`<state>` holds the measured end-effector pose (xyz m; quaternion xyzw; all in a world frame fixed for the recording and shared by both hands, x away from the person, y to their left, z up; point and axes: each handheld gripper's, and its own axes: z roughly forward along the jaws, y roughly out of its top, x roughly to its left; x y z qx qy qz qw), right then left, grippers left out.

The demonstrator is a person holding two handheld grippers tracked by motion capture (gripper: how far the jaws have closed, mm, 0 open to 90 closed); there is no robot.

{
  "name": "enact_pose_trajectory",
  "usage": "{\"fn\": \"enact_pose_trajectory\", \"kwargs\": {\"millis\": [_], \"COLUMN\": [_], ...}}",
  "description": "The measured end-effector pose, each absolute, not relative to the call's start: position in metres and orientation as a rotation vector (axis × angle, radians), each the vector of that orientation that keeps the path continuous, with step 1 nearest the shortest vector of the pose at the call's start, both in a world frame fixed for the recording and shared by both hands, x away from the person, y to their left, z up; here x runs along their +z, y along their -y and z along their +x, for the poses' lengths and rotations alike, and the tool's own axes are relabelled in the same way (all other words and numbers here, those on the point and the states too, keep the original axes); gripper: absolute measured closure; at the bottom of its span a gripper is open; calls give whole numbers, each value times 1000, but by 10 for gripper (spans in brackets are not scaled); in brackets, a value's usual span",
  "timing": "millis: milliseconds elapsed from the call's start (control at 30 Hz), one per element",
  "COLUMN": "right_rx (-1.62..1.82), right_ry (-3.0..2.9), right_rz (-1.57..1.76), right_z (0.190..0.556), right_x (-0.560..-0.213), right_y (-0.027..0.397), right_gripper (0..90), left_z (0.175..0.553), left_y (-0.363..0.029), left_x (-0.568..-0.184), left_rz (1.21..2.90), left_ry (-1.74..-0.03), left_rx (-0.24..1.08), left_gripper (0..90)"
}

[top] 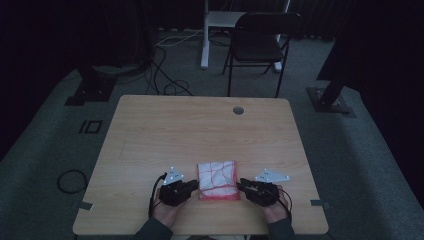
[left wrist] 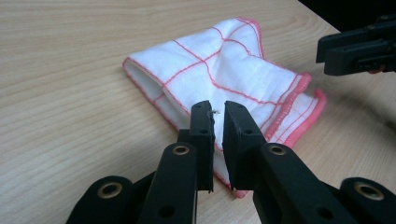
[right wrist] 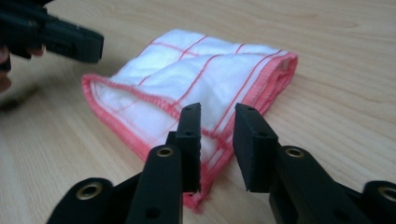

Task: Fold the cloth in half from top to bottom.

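A folded white cloth with red grid lines and a red hem (top: 218, 180) lies flat on the wooden table (top: 200, 130) near the front edge. My left gripper (top: 194, 185) rests at the cloth's left side, its jaws a narrow gap apart with nothing pinched. In the left gripper view the jaw tips (left wrist: 218, 109) sit just over the cloth's (left wrist: 224, 74) near edge. My right gripper (top: 241, 184) is at the cloth's right side, open. In its own view the jaws (right wrist: 217, 112) stand apart above the hem of the cloth (right wrist: 187, 79), not touching it.
A round cable hole (top: 238, 110) sits near the table's far edge. A black folding chair (top: 260, 42) and a white desk leg (top: 204, 35) stand beyond the table, with cables on the floor (top: 165, 75). A dark cable coil (top: 71, 181) lies left of the table.
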<state>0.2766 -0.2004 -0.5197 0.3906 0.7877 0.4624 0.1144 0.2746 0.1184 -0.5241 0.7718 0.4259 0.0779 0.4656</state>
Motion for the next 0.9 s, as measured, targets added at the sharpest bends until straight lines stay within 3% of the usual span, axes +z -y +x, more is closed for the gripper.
{"fn": "enact_pose_trajectory", "kwargs": {"millis": [533, 900], "right_rx": [1348, 1303], "right_ry": [-2266, -2315], "right_rz": [1143, 1166], "right_z": [286, 287], "right_x": [-519, -528], "right_y": [191, 190], "right_gripper": [719, 710], "left_z": [273, 264], "left_y": [-102, -97], "left_x": [-520, -539], "left_rz": [1918, 2010], "left_ry": [-972, -969], "left_rx": [179, 181], "left_gripper": [810, 810]}}
